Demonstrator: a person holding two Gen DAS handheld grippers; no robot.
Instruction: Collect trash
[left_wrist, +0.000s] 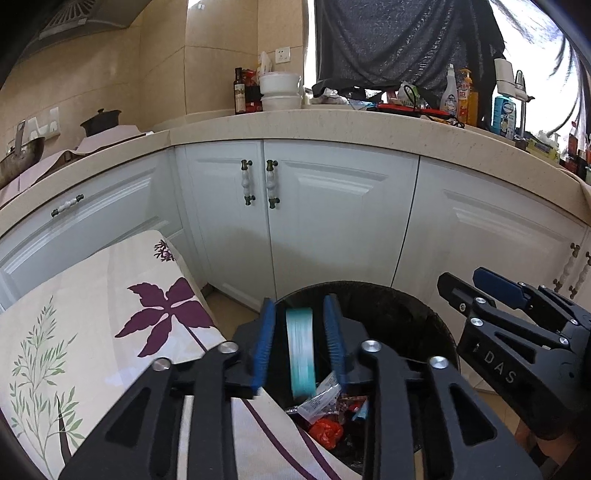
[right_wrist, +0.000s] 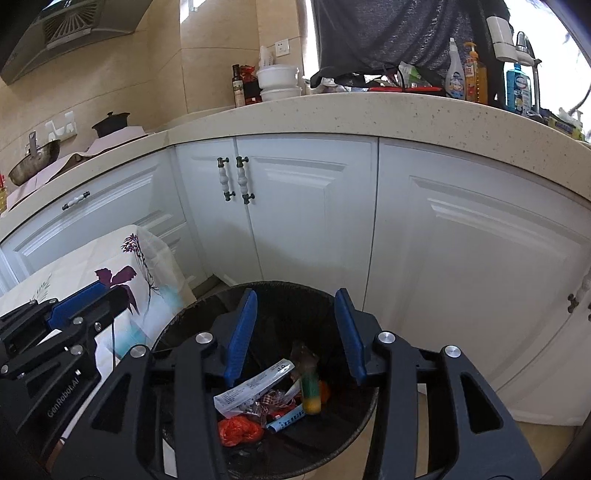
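Left wrist view. Left gripper (left_wrist: 300, 345) at lower centre, jaws partly apart, ribbed blue pads either side of a pale teal piece (left_wrist: 301, 354) blurred into a vertical streak; gaps show on both sides of it, pads not pressing. Below it, the black round bin (left_wrist: 424, 317), dark liner, rim curving to the right. Trash inside: white printed wrapper (left_wrist: 319, 400), crumpled orange-red plastic (left_wrist: 325, 432). The floral cloth (left_wrist: 92, 314), cream with purple leaves, fills the lower left and runs right up to the bin's left edge. Right gripper (left_wrist: 476, 286) enters from the right edge, over the bin's far right rim. White panelled cabinets (left_wrist: 332, 221) close off the background just behind the bin; speckled stone counter (left_wrist: 332, 125) overhangs them.

Right wrist view. Right gripper (right_wrist: 295, 332) over the bin's mouth (right_wrist: 177, 321), jaws moderately wide, nothing between the smooth blue pads. A blurred green-and-yellow tube-like item (right_wrist: 309, 391) sits below the gap, in the bin; whether falling or resting, cannot tell. Around it: white wrapper (right_wrist: 255, 387), orange plastic (right_wrist: 238, 430), a small blue-white packet (right_wrist: 288, 421). Left gripper (right_wrist: 79, 306) at lower left, over the cloth (right_wrist: 122, 258). Open tan floor (right_wrist: 535, 432) right of the bin.
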